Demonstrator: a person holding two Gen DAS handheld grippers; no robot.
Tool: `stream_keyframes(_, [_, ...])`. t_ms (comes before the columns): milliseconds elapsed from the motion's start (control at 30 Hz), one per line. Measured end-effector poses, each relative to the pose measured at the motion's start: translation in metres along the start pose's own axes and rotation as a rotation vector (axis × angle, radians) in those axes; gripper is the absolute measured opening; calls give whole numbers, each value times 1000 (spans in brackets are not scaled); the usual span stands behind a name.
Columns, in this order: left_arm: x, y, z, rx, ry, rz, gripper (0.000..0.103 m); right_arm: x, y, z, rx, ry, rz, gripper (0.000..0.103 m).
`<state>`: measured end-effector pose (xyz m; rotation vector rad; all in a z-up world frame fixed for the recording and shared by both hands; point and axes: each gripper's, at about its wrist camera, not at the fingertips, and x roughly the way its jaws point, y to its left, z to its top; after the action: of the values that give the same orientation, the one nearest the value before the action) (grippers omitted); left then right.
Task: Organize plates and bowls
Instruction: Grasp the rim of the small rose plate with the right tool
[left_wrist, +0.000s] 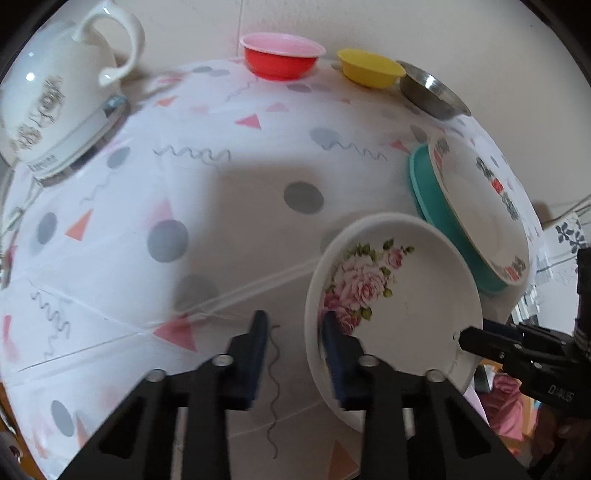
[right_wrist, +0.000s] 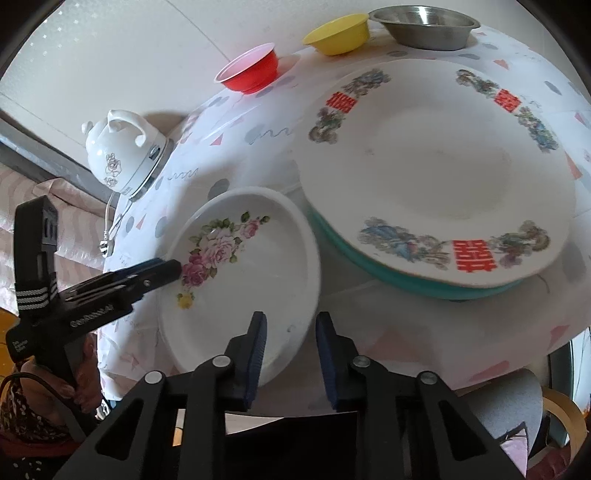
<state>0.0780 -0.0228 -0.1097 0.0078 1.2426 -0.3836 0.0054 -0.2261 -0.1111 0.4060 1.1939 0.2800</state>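
Looks like a home dining spot. Table under a patterned plastic cloth (left_wrist: 221, 206) with dots, triangles, squiggles. White floral electric kettle (left_wrist: 55, 96) on its base by a plain wall. Mixed household crockery: red bowl (left_wrist: 282, 55), yellow bowl (left_wrist: 369, 68), steel bowl (right_wrist: 424, 24), decorated plate (right_wrist: 436, 173).

I read red double-happiness signs on the big plate's (right_wrist: 436, 162) rim; lettering on the kettle (left_wrist: 44, 162) and tools is too blurred.

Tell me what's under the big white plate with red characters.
A teal plate sits directly under the big white plate; only its rim shows. Its middle, and anything between them, is covered.
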Motion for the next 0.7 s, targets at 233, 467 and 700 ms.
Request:
stream_keyframes(233, [1,3,1,10,-2,-15,16,6,10,6,-32,-8,-22,21])
stream_keyframes(467, [3,23,7,-66,-3,-31,17,23,24,19,-83,-12,-27,21])
stream_keyframes(700, [6,20,9,-56,-12,-27,19,29,25,21,-93,-2,-24,21])
